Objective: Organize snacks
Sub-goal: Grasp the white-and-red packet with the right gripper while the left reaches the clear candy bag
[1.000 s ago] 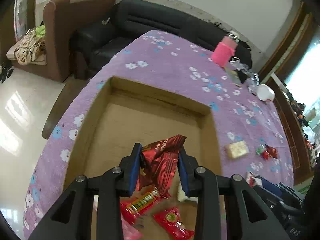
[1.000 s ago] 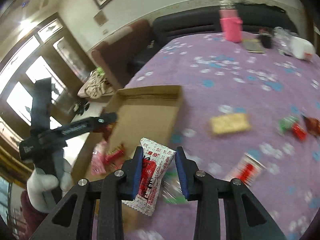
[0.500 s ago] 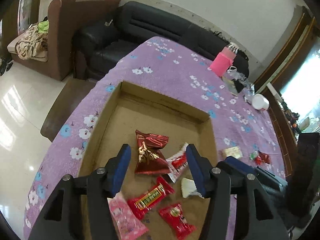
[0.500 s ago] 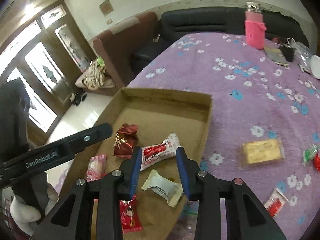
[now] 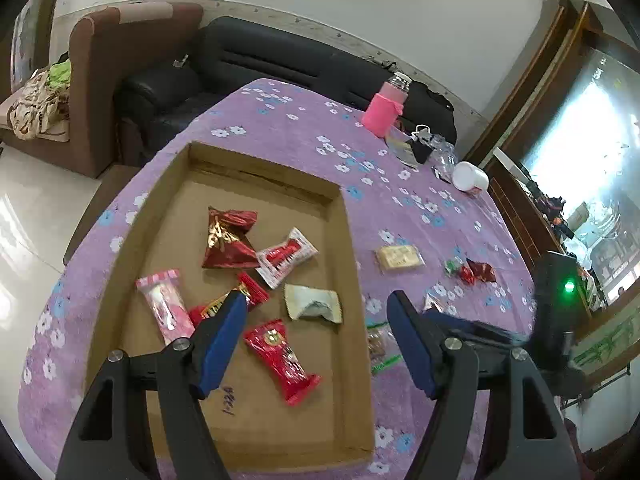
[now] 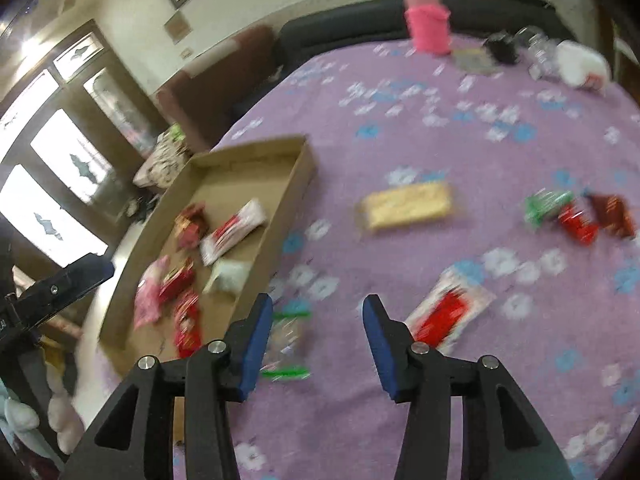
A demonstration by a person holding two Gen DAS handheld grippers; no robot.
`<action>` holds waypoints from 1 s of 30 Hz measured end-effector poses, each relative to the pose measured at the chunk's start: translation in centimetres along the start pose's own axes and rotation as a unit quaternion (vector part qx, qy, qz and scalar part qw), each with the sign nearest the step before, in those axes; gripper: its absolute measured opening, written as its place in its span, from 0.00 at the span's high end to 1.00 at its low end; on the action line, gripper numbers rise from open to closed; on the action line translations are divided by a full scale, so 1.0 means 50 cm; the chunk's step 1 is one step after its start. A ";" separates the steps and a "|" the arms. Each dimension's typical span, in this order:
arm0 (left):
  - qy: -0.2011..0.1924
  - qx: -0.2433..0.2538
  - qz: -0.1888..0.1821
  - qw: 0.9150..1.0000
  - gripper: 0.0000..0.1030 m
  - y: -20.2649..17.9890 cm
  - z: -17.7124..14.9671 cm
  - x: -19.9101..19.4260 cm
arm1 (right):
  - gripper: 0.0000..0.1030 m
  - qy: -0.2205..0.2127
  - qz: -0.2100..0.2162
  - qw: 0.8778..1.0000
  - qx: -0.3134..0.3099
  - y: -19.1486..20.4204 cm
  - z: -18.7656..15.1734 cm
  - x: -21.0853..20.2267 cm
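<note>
A shallow cardboard tray [image 5: 344,240] on the purple flowered table holds several snack packets, among them a dark red bag [image 5: 228,240] and a white-and-red packet [image 5: 286,256]. The tray also shows in the right wrist view [image 6: 296,184]. My left gripper [image 5: 316,308] is open and empty above the tray's near half. My right gripper [image 6: 318,312] is open and empty over the cloth right of the tray. On the cloth lie a yellow cracker pack [image 6: 408,204], a red-and-white packet [image 6: 444,312], a green-edged clear packet [image 6: 286,340] and small red and green candies [image 6: 576,216].
A pink bottle [image 5: 384,108], a white cup [image 5: 470,176] and dark small items [image 5: 420,148] stand at the table's far side. A black sofa [image 5: 260,56] and a brown armchair [image 5: 100,80] are behind the table. The table's left edge drops to a tiled floor.
Both grippers let go of their packets, the dark red bag and the white-and-red one, which now lie in the tray. Both opened wide and pulled back; the right swung right over the cloth.
</note>
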State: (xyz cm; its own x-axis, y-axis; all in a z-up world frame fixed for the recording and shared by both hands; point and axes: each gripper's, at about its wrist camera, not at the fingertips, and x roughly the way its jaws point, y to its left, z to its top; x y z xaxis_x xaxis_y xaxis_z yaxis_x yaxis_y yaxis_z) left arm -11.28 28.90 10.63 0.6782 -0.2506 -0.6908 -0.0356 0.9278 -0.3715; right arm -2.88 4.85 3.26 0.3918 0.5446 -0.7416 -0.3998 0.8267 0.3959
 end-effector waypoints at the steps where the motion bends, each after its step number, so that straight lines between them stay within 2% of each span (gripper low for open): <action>1: 0.001 0.002 0.001 1.000 0.30 -0.006 -0.005 -0.003 | 0.50 0.005 0.004 1.000 -0.002 0.004 -0.002 0.010; 6: 0.002 0.009 0.000 1.000 0.30 -0.026 -0.017 -0.011 | 0.51 0.033 0.002 0.999 -0.013 0.026 -0.013 0.075; 7: 0.002 0.011 -0.002 1.000 0.30 -0.030 -0.017 -0.012 | 0.54 0.035 0.000 0.999 -0.017 0.030 -0.017 0.082; 8: 0.002 0.013 -0.002 1.000 0.30 -0.034 -0.017 -0.012 | 0.73 0.026 -0.010 0.999 -0.030 0.039 -0.019 0.081; 12: 0.010 0.024 -0.013 1.000 0.30 -0.062 -0.016 0.003 | 0.75 0.024 -0.034 0.998 -0.045 0.040 -0.036 0.068; 16: 0.026 0.045 -0.021 0.998 0.30 -0.102 -0.025 0.034 | 0.77 0.002 -0.057 0.997 -0.047 0.014 -0.063 0.012; 21: 0.050 0.054 -0.037 0.997 0.30 -0.145 -0.038 0.084 | 0.77 -0.026 -0.049 0.998 -0.020 -0.044 -0.078 -0.072; 25: 0.059 0.054 -0.046 0.996 0.30 -0.167 -0.045 0.100 | 0.75 0.005 -0.026 0.999 -0.028 -0.051 -0.086 -0.050; 27: 0.058 0.061 -0.044 0.995 0.30 -0.172 -0.050 0.094 | 0.73 0.003 -0.013 1.000 -0.021 -0.060 -0.087 -0.055; 30: 0.058 0.075 -0.042 0.995 0.30 -0.177 -0.060 0.082 | 0.55 -0.027 -0.011 0.999 0.022 -0.098 -0.066 -0.082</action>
State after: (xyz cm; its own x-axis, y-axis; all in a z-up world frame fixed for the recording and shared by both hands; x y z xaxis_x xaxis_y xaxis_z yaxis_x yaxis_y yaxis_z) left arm -10.36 18.83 9.23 0.5846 -0.3511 -0.7314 0.1329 0.9308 -0.3406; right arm -5.28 -1.88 2.57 0.4450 0.5329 -0.7197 -0.3538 0.8429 0.4053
